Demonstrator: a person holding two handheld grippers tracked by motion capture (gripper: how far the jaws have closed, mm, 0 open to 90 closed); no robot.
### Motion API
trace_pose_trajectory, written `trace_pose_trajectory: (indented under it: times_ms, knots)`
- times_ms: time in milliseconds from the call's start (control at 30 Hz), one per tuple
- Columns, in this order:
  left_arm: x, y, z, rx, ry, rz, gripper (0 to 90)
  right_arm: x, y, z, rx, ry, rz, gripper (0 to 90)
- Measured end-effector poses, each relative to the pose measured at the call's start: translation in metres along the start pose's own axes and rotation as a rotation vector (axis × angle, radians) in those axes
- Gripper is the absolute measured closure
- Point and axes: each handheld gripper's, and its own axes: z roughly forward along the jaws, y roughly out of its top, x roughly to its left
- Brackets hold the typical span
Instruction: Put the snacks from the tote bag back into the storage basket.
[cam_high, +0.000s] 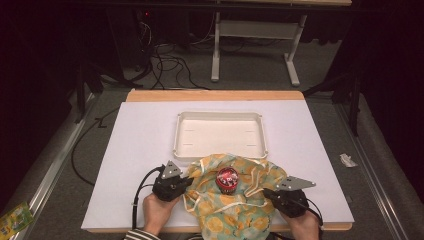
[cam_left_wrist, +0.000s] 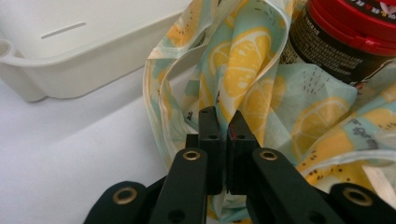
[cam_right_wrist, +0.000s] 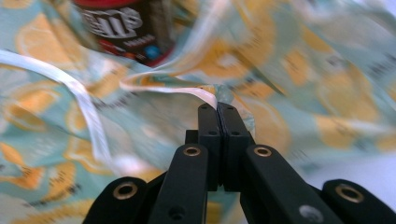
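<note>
Cloth: a thin lemon-print cloth (cam_high: 235, 200), pale teal and yellow with a white hem, lies crumpled just in front of the white tray (cam_high: 220, 134), its far edge lapping the tray's near rim.
Jar: a dark jar with a red lid (cam_high: 227, 179) stands upright on the cloth's middle, in front of the tray.
Left gripper (cam_high: 187, 181): at the cloth's left edge; in the left gripper view its jaws are pinched together on a fold of the fabric (cam_left_wrist: 233, 79), left of the jar (cam_left_wrist: 345, 42).
Right gripper (cam_high: 270, 194): at the cloth's right edge; its jaws are closed on the white hem (cam_right_wrist: 196, 93).
Handling, as I judge it: the cloth is soft, light and limp, and would sag and slide under any pull; the hem is the firmest place to pinch.
Risk: the jar looks rigid and fairly heavy for the fabric, so lifting one side alone could tip it toward the other.
Step in hand: seemingly gathering the edges up round the jar.
</note>
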Motion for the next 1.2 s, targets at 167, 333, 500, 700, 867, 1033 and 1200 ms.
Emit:
trace_pose_trajectory:
  times_ms: [167,333,500,700,867,1033,1200]
  knots:
    - [0.001,0.0,0.0,0.005,0.003,0.001,87.6,-0.016,-0.016,-0.006,0.015,-0.037,0.057,90.0]
    - [0.001,-0.001,0.0,0.009,0.005,-0.001,87.6,-0.028,-0.022,-0.007,0.048,-0.058,0.071,90.0]
    - [0.001,0.0,0.0,0.009,0.002,-0.001,87.6,-0.032,-0.02,-0.004,0.059,-0.064,0.078,89.7]
    - [0.0,0.0,-0.002,0.01,-0.008,0.004,87.6,-0.027,-0.011,-0.01,0.013,-0.057,0.073,71.6]
    - [-0.001,0.001,-0.002,0.004,-0.008,0.006,87.6,-0.026,-0.001,-0.024,-0.043,-0.04,0.072,64.5]
    - [-0.002,0.001,-0.002,0.001,-0.012,0.009,87.6,-0.026,0.009,-0.04,-0.098,-0.034,0.065,59.3]
    - [-0.003,0.002,-0.003,-0.002,-0.015,0.016,87.5,-0.019,0.021,-0.051,-0.142,-0.012,0.034,67.0]
